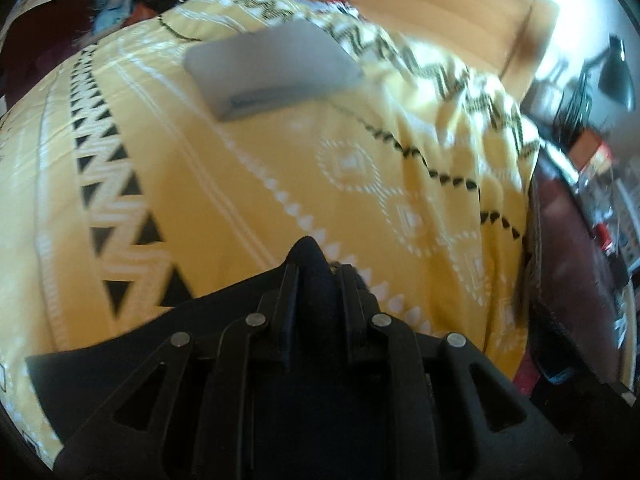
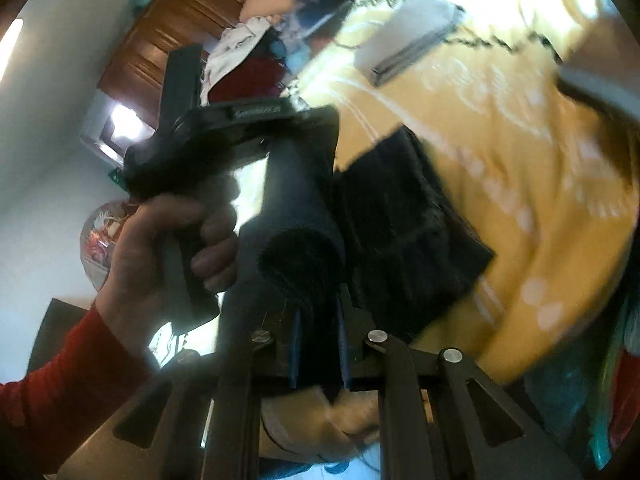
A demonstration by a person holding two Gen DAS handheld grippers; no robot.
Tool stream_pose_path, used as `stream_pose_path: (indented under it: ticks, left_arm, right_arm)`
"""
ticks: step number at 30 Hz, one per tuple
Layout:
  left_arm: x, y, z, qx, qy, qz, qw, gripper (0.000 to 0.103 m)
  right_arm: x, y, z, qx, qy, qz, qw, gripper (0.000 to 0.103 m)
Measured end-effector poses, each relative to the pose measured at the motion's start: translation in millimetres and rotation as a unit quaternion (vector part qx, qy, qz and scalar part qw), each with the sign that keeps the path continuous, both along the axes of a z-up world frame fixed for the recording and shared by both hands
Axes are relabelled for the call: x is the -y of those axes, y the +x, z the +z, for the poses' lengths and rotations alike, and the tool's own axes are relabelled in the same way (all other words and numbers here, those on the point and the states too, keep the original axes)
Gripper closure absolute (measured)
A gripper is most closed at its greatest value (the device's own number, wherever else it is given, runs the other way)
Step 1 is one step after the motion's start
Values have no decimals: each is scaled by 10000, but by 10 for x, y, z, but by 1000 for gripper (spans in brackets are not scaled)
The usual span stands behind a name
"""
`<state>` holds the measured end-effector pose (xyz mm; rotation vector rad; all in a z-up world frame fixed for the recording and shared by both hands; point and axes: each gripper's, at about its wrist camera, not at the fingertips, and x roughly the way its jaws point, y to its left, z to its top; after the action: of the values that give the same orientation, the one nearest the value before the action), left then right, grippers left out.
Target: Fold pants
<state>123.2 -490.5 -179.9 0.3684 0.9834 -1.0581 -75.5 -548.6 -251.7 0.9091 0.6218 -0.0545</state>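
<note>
Yellow patterned bedspread (image 1: pixel 224 184) covers the bed and fills most of both views, with a grey folded item (image 1: pixel 272 68) lying farther up on it and a heap of clothes (image 2: pixel 280 24) beyond the bed edge. Both pictures are blurred.

Each claw pinches the dark pants. The left claw (image 1: pixel 316 276) is pressed nearly together on a fold of navy cloth that sticks out between its tips. The right claw (image 2: pixel 318 312) also grips a thick roll of the pants (image 2: pixel 408 216), and the rest of the cloth hangs and lies over the bedspread just beside it. In the right view, the left hand (image 2: pixel 160 248) with a red sleeve (image 2: pixel 60 380) holds its tool very near.

I judge the main risk is slipping: only a small bunch of cloth sits in each grip, so a quick pull could free one corner. The fold would then land crooked. The two tools are also close and could knock together.
</note>
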Motion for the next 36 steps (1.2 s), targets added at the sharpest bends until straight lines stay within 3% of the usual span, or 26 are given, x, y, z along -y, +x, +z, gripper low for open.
stream_pose_path:
  ticks: [10,14,16,18,20,22,24,27,30,32,36]
  left_arm:
    - [281,-77,-203,394,174,335,9985,82]
    - [390,-146,-394,639,474,277,9964,69]
    - [325,-188,-272,629,375,279,9969,67]
    - [173,-193,-40,425,16,298,9986,65]
    - [-83,-201,233,499,-340,427,9973,59]
    - [-472,-167,460,671,-642,765,9927,37]
    - [-907,-114,546,834,-768,1172,9866,32]
    - [-1362,-11,419,846,-467,1593,9825,34]
    - [-1806,25,235,597,-193,1963,9785,34]
    - [-2085,22,140,506,-79,2230,9735,34]
    - [-2381,-43,32,328,-24,2591,9653,34]
  right_arm:
    - [107,-171,-110,258,819,-211,9961,86]
    - [167,-222,-313,-86,1074,-351,9936,84]
    - [152,-299,-359,-305,1055,-391,9932,80]
    - [93,-432,-165,-424,335,-368,9979,78]
    - [30,-551,54,-530,-350,-314,9975,74]
    - [-26,-665,271,-516,-873,-309,9944,74]
    - [-75,-704,513,-455,-1420,-301,9884,74]
    - [-105,-439,700,-322,-1900,37,9813,74]
    - [-58,111,724,-447,-2300,580,9704,74]
    - [9,485,668,-666,-2357,924,9651,74]
    - [172,957,472,-1289,-2750,939,9481,73]
